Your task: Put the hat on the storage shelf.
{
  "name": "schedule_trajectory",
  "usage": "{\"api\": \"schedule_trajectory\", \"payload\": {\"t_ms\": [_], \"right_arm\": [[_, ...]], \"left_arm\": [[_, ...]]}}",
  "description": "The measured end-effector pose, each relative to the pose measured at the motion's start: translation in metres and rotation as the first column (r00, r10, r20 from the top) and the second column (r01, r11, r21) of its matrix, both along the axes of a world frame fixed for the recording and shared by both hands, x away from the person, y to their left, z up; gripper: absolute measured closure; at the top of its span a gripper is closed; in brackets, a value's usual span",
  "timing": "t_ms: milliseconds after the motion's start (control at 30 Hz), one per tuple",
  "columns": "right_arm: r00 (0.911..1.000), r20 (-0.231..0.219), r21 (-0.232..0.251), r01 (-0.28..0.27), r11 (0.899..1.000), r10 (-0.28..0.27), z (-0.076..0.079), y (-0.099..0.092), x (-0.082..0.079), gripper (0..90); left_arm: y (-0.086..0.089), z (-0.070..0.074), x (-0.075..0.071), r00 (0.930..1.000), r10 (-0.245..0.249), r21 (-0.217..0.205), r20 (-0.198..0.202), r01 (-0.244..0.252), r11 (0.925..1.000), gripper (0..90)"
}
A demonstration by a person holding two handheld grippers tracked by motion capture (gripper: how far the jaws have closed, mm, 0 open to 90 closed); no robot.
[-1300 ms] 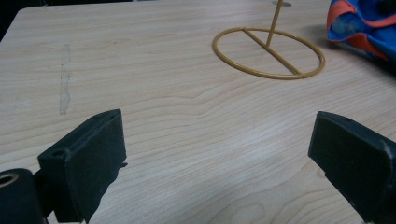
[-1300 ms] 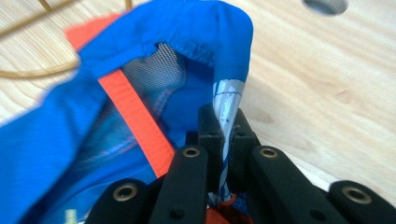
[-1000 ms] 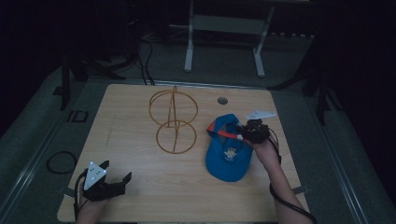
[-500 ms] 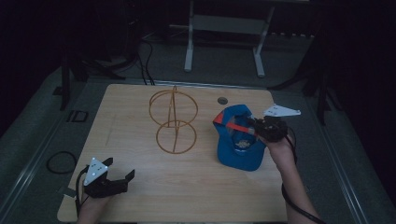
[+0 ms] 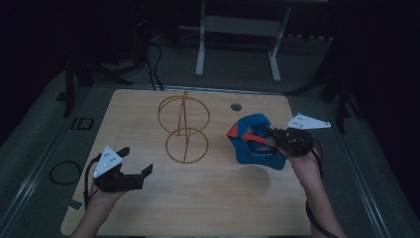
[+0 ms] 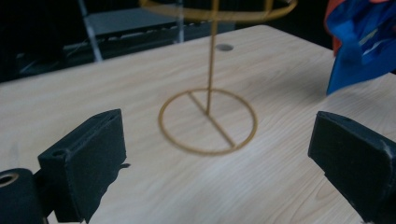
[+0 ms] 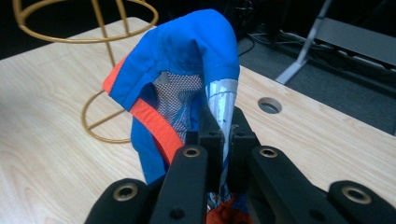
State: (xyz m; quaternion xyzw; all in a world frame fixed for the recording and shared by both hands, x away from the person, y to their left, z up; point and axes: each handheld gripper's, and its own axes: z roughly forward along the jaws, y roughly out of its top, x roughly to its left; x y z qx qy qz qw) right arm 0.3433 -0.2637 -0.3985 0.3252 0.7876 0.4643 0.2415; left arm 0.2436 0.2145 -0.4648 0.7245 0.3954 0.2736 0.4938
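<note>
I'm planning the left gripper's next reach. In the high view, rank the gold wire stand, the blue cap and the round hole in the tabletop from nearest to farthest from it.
From the left gripper:
1. Gold wire stand, mid-table, up and to the right.
2. Blue cap, across the table, held in the right gripper.
3. Round hole, near the far edge.

The blue cap [image 5: 255, 144], lying flat on the table [image 5: 208, 198] a second ago, now hangs clear of the wood, lifted by the right gripper [image 5: 271, 140], whose jaws pinch its rim. The cap has bunched up and hangs folded, its orange trim showing, and a shadow now falls on the table beneath it. The right gripper has risen and drawn slightly back toward the table's right edge. The left gripper [image 5: 136, 161], jaws wide apart, has lifted off the near left corner and moved forward, toward the gold wire stand [image 5: 184, 130].
</note>
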Motion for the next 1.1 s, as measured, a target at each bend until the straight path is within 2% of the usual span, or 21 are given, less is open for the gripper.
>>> {"api": "schedule_trajectory", "payload": {"t_ms": [167, 300, 433, 533, 600, 633, 667, 700, 767, 900, 967, 1100], "right_arm": [[0.9997, -0.002, 0.008, -0.024, 1.000, 0.024, 0.000, 0.003, -0.006, 88.2], [0.9990, -0.001, 0.022, -0.044, 0.999, 0.044, 0.000, 0.005, -0.011, 88.2], [0.9982, 0.005, 0.023, -0.060, 0.998, 0.059, 0.002, 0.008, -0.017, 88.2], [0.9976, 0.010, 0.027, -0.069, 0.997, 0.069, 0.004, 0.009, -0.020, 88.2], [0.9971, 0.013, 0.026, -0.075, 0.997, 0.074, 0.005, 0.010, -0.022, 88.2], [0.9968, 0.013, 0.029, -0.079, 0.996, 0.079, 0.005, 0.011, -0.022, 88.2], [0.9964, 0.014, 0.031, -0.084, 0.996, 0.084, 0.004, 0.011, -0.023, 88.2], [0.9961, 0.011, 0.027, -0.088, 0.996, 0.088, 0.004, 0.013, -0.024, 88.2], [0.9953, 0.009, 0.028, -0.096, 0.995, 0.096, 0.003, 0.014, -0.026, 88.2], [0.9933, 0.013, 0.027, -0.115, 0.993, 0.115, 0.003, 0.018, -0.029, 88.2], [0.9924, 0.018, 0.025, -0.122, 0.992, 0.122, 0.004, 0.019, -0.031, 88.2], [0.9906, 0.021, 0.016, -0.135, 0.991, 0.135, 0.005, 0.022, -0.035, 88.2]], "left_arm": [[-0.024, 0.017, 0.012, 0.9976, -0.068, 0.023, 0.012, 0.068, 0.9974, 4.5], [-0.044, 0.027, 0.021, 0.9912, -0.131, 0.053, 0.019, 0.130, 0.9901, 4.5], [-0.063, 0.042, 0.028, 0.9836, -0.178, 0.051, 0.028, 0.177, 0.9830, 4.6], [-0.079, 0.054, 0.034, 0.9756, -0.217, 0.046, 0.031, 0.216, 0.9754, 4.6], [-0.088, 0.060, 0.039, 0.9679, -0.250, 0.039, 0.026, 0.249, 0.9677, 4.7], [-0.094, 0.063, 0.041, 0.9657, -0.258, 0.047, 0.030, 0.256, 0.9654, 4.7], [-0.101, 0.066, 0.044, 0.9602, -0.278, 0.049, 0.028, 0.276, 0.9598, 4.8], [-0.105, 0.068, 0.046, 0.9590, -0.282, 0.051, 0.028, 0.280, 0.9586, 4.9], [-0.116, 0.072, 0.050, 0.9513, -0.307, 0.053, 0.031, 0.305, 0.9509, 5.1], [-0.140, 0.078, 0.058, 0.9402, -0.340, 0.056, 0.023, 0.338, 0.9394, 5.1], [-0.150, 0.080, 0.061, 0.9341, -0.357, 0.042, 0.020, 0.356, 0.9337, 5.8], [-0.170, 0.083, 0.067, 0.9218, -0.387, 0.060, 0.018, 0.386, 0.9207, 6.0]]}}
